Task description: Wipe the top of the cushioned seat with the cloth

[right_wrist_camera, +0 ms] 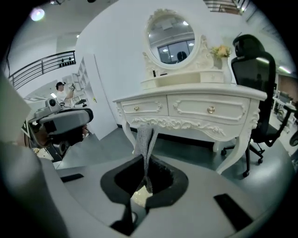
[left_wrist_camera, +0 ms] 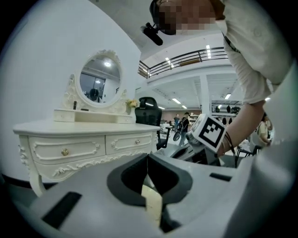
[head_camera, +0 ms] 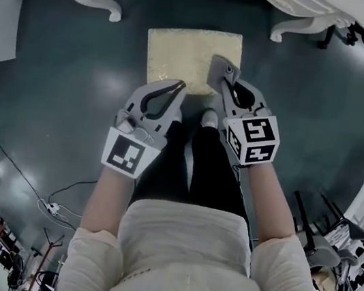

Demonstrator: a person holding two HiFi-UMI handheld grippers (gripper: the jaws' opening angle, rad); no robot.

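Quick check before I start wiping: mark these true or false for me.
1. The right gripper is clamped on the grey cloth. True.
2. The left gripper grips the cloth too. False: its jaws are together with nothing between them.
3. The cushioned seat stands on the floor in front of the white dressing table. True.
4. The cloth lies spread flat over the whole seat. False: it is bunched in the right gripper's jaws, near the seat's right side.
5. The mirror on the dressing table is rectangular. False: it is oval.
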